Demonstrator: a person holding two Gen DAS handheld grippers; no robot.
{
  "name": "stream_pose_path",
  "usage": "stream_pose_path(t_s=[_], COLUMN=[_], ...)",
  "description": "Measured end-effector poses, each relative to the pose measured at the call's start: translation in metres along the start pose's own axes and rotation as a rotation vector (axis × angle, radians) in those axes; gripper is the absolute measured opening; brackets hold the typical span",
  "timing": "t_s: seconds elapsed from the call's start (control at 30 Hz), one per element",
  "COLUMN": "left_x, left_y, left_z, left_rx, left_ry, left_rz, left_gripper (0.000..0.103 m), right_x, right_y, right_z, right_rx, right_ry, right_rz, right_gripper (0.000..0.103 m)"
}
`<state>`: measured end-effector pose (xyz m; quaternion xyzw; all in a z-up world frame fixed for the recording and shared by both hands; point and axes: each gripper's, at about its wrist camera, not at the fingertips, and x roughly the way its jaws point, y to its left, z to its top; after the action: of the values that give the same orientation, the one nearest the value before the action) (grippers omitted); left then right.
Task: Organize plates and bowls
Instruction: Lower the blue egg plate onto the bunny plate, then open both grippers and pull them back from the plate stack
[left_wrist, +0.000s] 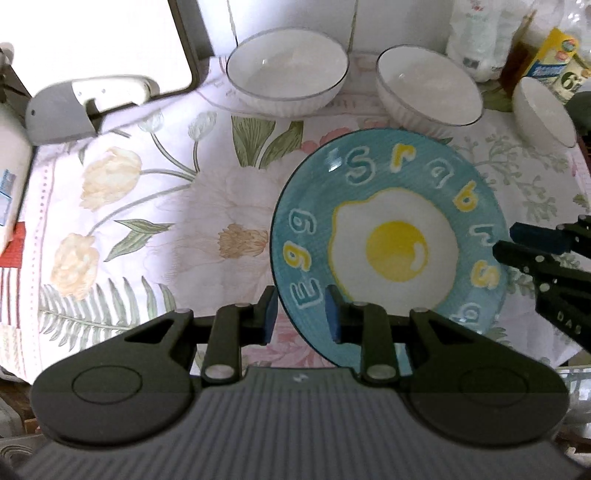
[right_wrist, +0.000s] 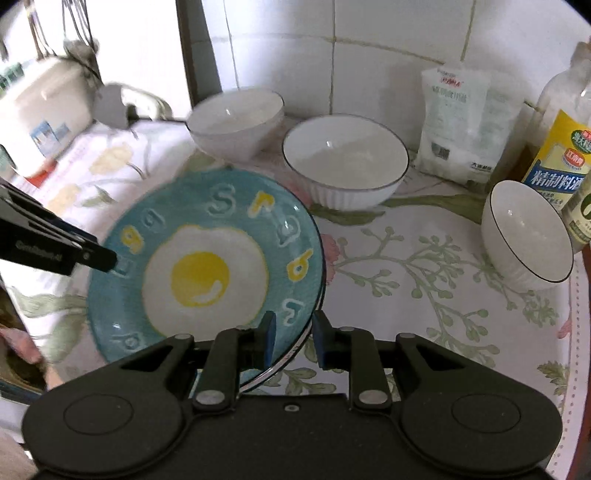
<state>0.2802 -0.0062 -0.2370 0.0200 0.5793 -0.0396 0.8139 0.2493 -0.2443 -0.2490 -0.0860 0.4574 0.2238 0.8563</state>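
plate (left_wrist: 391, 240) first: the blue one with the fried-egg picture sits toward the near edge of the table (left_wrist: 166, 206), on a floral cloth, and it looks tilted or slightly raised at its near side, though whether it has left the cloth is hard to tell. both grippers straddle its rim from opposite sides. the left gripper (left_wrist: 301, 314) has one blue pad outside the rim and one over the plate's face, with a clear gap between, so it is spread and not yet pinching. the right gripper (right_wrist: 293, 336) stands the same way at the opposite edge, its fingers either side of the rim, close to it but seemingly not pressed on. behind the plate stand three white bowls: a wide bowl (right_wrist: 236, 123) by the wall, a ribbed bowl (right_wrist: 345, 162) beside it, and a small bowl (right_wrist: 526, 240) off to the right near the bottles (right_wrist: 561, 155). the step in hand looks like taking hold of the plate; next the grippers would need to close on the rim evenly and lift it level.
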Motion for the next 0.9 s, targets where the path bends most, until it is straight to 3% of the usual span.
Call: stream_pose_path(t_s=[0.1, 0.3, 0.63, 0.9], left_x=[-0.023, -0.070, -0.137, -0.164], left_y=[-0.007, -0.024, -0.053, -0.092], left_z=[-0.003, -0.012, -0.032, -0.038], left_rx=[0.007, 0.074, 0.167, 0.248], left_ry=[0.000, -0.003, -0.052, -0.118], left_rz=[-0.002, -0.029, -0.083, -0.099], left_gripper=[0.039, 0.044, 0.066, 0.073], right_x=[-0.025, -0.081, -0.165, -0.207], right_y=[-0.007, -0.019, -0.029, -0.051], right_z=[-0.001, -0.006, -0.026, -0.049], right_rx=[0.042, 0.154, 0.204, 0.232], right_ry=[-0.050, -0.150, -0.263, -0.311], right_rz=[0.036, 0.064, -0.004, -0.064], right_gripper=[0.028, 0.037, 0.069, 0.070])
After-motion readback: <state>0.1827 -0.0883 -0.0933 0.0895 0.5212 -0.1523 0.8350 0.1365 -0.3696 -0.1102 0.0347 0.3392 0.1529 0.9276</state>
